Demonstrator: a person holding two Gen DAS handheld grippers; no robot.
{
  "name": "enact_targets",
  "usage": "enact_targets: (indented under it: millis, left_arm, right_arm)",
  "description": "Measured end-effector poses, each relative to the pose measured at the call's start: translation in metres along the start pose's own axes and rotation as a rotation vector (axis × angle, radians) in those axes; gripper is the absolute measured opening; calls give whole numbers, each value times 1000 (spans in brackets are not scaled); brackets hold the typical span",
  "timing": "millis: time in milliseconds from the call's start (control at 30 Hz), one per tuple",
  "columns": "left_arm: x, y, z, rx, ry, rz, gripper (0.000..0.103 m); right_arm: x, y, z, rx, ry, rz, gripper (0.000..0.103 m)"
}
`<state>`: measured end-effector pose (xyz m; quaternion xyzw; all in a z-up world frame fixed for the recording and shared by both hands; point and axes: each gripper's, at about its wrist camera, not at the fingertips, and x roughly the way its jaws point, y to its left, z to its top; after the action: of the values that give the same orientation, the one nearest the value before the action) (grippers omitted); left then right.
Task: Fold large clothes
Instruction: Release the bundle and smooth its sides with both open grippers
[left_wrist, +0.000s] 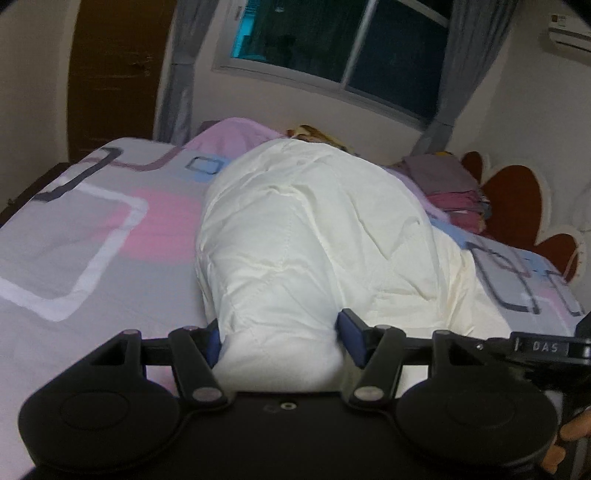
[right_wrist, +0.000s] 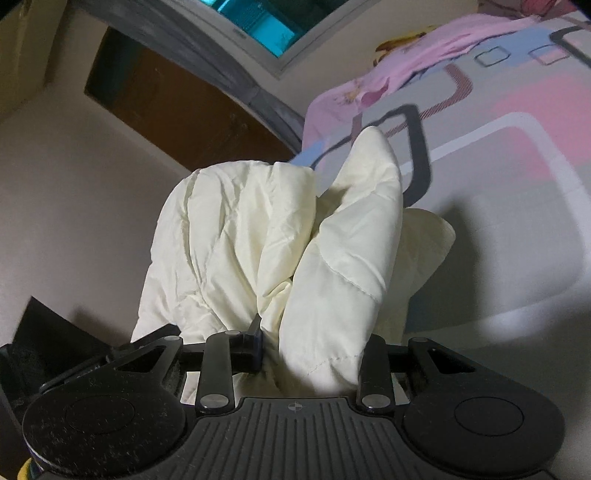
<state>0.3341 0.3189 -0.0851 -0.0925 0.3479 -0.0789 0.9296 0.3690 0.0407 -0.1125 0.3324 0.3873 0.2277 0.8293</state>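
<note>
The left gripper (left_wrist: 280, 339) sits nearest in its own view, its blue-padded fingers (left_wrist: 351, 332) closed on a thick bunched end of the cream quilted garment (left_wrist: 310, 229). From that grip the garment runs away along the bed (left_wrist: 92, 236) as a long puffy mound, lying on the patterned grey, pink and white sheet and reaching toward the far edge. At the right edge of this view part of the other black tool (left_wrist: 546, 349) and a few fingertips of the person's hand (left_wrist: 569, 439) show. Beyond the garment, near the far right corner of the bed, lies a stack of folded clothes (left_wrist: 450, 192) in purple and dark pink, next to a red headboard (left_wrist: 517, 199) with a scalloped outline. Farther back are a window (left_wrist: 332, 40), grey curtains (left_wrist: 177, 77), a brown door (left_wrist: 114, 74) and an air conditioner (left_wrist: 569, 33) on the wall.

The right wrist view shows none of that stack or headboard. Here the right gripper (right_wrist: 306, 350) is clamped on a crumpled bundle of the same garment (right_wrist: 266, 243); only its left finger (right_wrist: 255, 339) is visible, the other hidden under fabric. The bundle is lifted clear of the bed, its folds standing up in front of the wall and the bed's near corner (right_wrist: 480, 184). A pink pillow (right_wrist: 424, 62) with a printed figure lies at the bed's far end.
</note>
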Motion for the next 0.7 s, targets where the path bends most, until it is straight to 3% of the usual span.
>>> enact_targets:
  millis: [100, 167, 233, 333, 433, 700]
  left_arm:
    - [17, 13, -14, 49, 13, 45, 61]
    - [24, 10, -24, 86, 4, 58, 62]
    - [26, 4, -29, 133, -5, 65, 62]
    - [29, -5, -34, 183, -12, 81, 63]
    - [20, 5, -30, 149, 2, 71, 64]
    - [-12, 15, -30, 150, -48, 61, 62]
  right_arm:
    - [20, -10, -4, -1, 10, -57, 35]
    - [26, -17, -9, -17, -2, -135, 59]
    - [29, -23, -14, -70, -15, -201, 68]
    - [30, -27, -16, -65, -17, -228, 68]
    - [18, -15, -16, -81, -36, -256, 68]
    - [-40, 37, -17, -225, -210, -299, 68]
